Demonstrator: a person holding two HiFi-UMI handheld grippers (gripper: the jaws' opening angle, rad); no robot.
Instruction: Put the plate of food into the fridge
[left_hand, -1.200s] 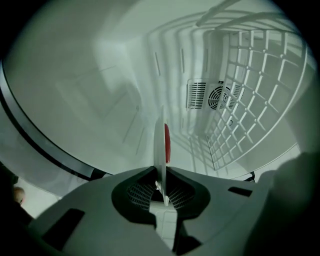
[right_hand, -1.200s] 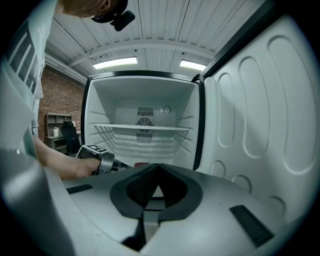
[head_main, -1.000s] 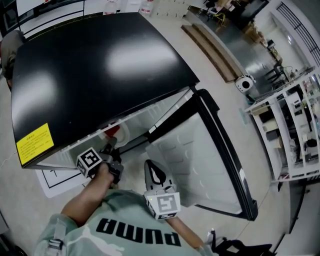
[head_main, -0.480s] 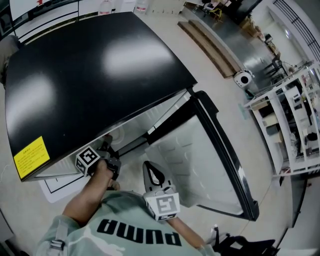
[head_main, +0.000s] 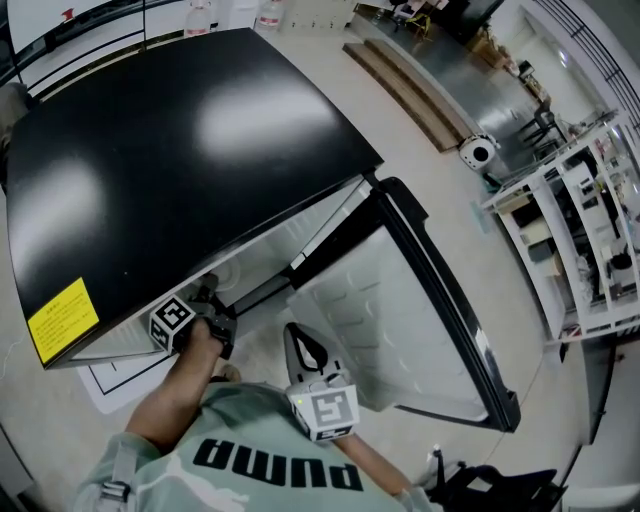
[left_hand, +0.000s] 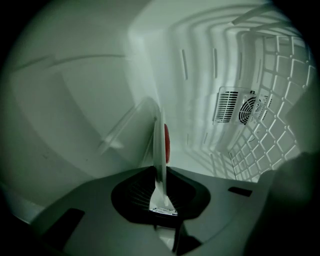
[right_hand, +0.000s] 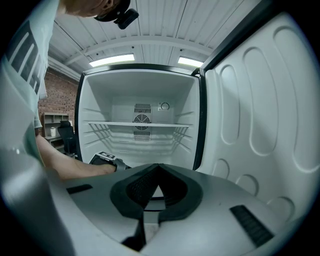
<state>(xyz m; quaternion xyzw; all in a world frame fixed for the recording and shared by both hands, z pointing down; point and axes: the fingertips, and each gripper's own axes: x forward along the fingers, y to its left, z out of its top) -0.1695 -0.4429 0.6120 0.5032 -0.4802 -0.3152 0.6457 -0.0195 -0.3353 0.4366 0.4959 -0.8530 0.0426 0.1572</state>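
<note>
A white plate (left_hand: 159, 145), seen edge-on in the left gripper view, carries a piece of red food (left_hand: 166, 142). My left gripper (left_hand: 161, 187) is shut on the plate's near rim and holds it inside the white fridge cavity (left_hand: 90, 100). From the head view the left gripper (head_main: 207, 303) reaches under the fridge's black top (head_main: 190, 150), which hides the plate. My right gripper (right_hand: 159, 169) is shut with nothing in it and hangs in front of the open fridge (right_hand: 140, 105). It also shows at the person's chest (head_main: 303, 352).
The fridge door (head_main: 400, 330) stands open to the right. A wire shelf (right_hand: 140, 124) and a fan vent (left_hand: 240, 107) sit inside the fridge. White shelving (head_main: 590, 230) stands at the far right, wooden boards (head_main: 410, 90) lie on the floor behind.
The left gripper has gone lower and deeper into the fridge. The plate and red food, visible at the opening one second ago, are now hidden under the black top. The right gripper has kept still.
</note>
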